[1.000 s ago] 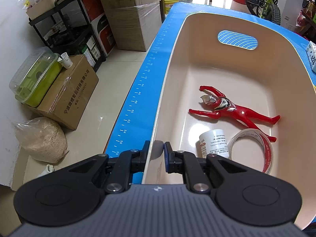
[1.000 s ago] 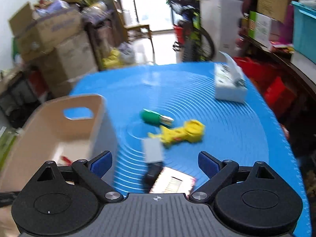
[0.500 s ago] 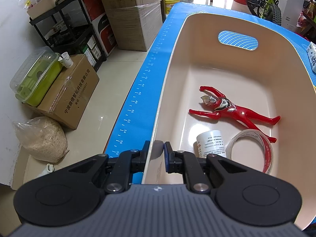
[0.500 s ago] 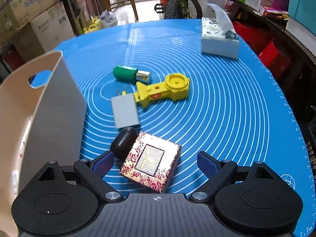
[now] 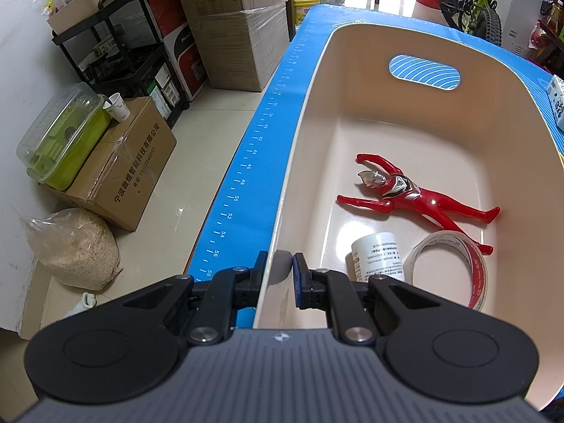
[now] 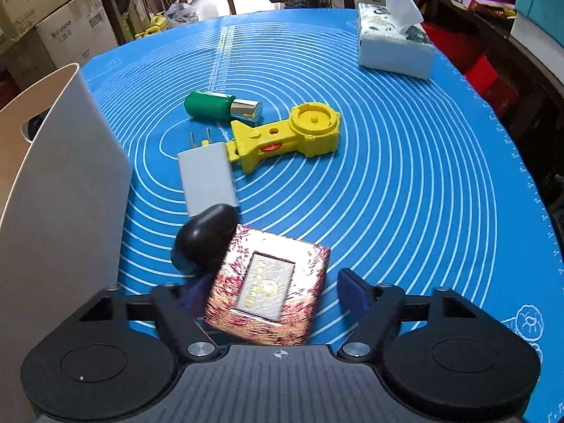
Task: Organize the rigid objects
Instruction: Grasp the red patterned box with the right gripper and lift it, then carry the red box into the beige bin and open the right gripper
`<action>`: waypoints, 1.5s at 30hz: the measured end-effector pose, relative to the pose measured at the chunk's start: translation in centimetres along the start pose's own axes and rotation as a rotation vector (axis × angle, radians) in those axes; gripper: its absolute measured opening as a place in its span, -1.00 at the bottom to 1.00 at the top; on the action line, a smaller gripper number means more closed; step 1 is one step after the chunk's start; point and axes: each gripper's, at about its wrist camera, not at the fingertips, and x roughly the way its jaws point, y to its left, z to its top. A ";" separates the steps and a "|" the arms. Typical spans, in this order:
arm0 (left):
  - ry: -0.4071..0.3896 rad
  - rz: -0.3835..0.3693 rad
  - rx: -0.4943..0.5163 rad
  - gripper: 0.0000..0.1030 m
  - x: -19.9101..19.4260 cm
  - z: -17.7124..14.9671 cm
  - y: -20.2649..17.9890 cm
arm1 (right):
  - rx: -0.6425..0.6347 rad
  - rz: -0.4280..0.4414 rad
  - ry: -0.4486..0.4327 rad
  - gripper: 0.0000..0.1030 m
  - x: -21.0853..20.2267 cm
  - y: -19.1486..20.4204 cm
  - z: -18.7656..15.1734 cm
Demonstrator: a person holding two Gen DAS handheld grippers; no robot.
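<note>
My left gripper (image 5: 280, 271) is shut on the near rim of the beige bin (image 5: 306, 112). Inside the bin lie a red hero figure (image 5: 419, 197), a white cylinder (image 5: 379, 255) and a tape roll (image 5: 447, 264). My right gripper (image 6: 271, 292) is open, its jaws on either side of a red patterned box (image 6: 268, 289) on the blue mat (image 6: 405, 183). A black oval object (image 6: 204, 238) touches the box. Beyond lie a white charger (image 6: 208, 176), a yellow toy (image 6: 292, 135) and a green cylinder (image 6: 218, 105). The bin's outer wall (image 6: 67, 183) stands at the left.
A tissue box (image 6: 394, 47) stands at the mat's far right. Off the table's left edge are cardboard boxes (image 5: 116, 172), a black shelf (image 5: 116, 53), a green container (image 5: 60, 141) and a sack of grain (image 5: 75, 246) on the floor. A bicycle (image 5: 476, 0) stands behind.
My right gripper has moved forward and down, so the red patterned box now sits between its open jaws. The left gripper has stayed shut on the bin rim.
</note>
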 end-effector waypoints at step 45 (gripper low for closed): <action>-0.009 -0.008 0.010 -0.71 0.0 0.0 -0.1 | -0.172 0.288 -0.418 0.15 -11.9 9.5 0.1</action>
